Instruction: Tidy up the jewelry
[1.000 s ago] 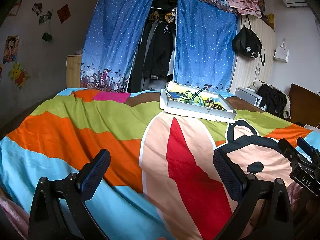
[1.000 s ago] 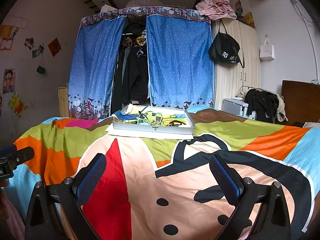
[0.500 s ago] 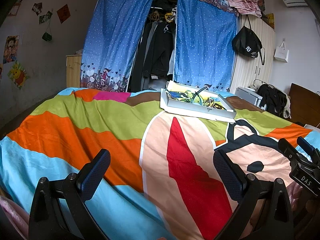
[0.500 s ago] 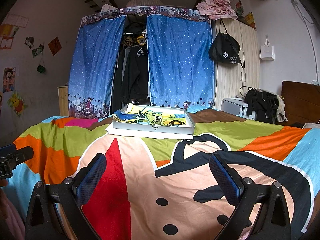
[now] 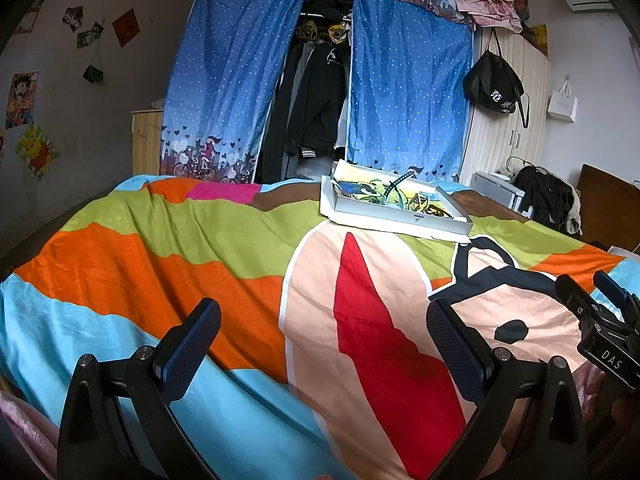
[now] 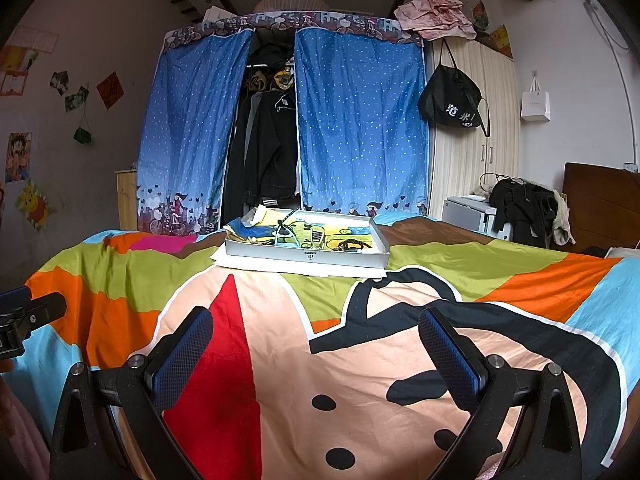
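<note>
Jewelry [image 6: 344, 244], tangled dark cords and bands: inside shallow white cardboard tray [image 6: 306, 255] on far side of bed's bright patchwork cotton cover [image 6: 280, 344]. Left hand-held gripper [image 5: 322, 344], right hand-held gripper [image 6: 316, 344]: spread wide, empty, well short of tray.

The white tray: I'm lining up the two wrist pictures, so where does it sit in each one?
Left wrist view: the tray lies right of centre, far across the bedspread, turned corner-on.
Right wrist view: the tray lies at centre, its long side facing the camera.
Shared landmark: the blue curtains stand behind the tray in both.
</note>
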Available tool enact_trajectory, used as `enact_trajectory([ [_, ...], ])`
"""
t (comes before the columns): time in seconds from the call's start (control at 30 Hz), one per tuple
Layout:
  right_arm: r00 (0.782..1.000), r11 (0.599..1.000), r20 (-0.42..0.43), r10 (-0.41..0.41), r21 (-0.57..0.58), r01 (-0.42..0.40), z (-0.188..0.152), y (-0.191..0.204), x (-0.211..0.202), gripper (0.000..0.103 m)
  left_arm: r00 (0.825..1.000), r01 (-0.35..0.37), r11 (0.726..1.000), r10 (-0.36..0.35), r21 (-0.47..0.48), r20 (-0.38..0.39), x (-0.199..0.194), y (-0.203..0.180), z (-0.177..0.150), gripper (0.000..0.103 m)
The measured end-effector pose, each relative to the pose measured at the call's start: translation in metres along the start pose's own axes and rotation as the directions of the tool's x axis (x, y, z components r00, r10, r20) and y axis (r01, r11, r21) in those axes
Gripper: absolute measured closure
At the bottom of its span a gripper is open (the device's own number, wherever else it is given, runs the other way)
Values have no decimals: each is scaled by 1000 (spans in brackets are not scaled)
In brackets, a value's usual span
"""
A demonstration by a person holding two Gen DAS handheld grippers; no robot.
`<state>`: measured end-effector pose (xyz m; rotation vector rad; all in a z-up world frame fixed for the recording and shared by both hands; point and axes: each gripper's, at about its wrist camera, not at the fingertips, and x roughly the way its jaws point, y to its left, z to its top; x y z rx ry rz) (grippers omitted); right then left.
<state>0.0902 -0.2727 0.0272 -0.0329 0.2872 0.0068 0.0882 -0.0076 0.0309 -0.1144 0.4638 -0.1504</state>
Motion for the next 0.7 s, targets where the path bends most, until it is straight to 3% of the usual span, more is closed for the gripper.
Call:
enact_trajectory([
  [0.7, 1000, 1000, -2, 1, -3, -1, 1, 0, -1, 0, 999, -35, 999, 35, 7, -37, 3, 3, -12, 2],
])
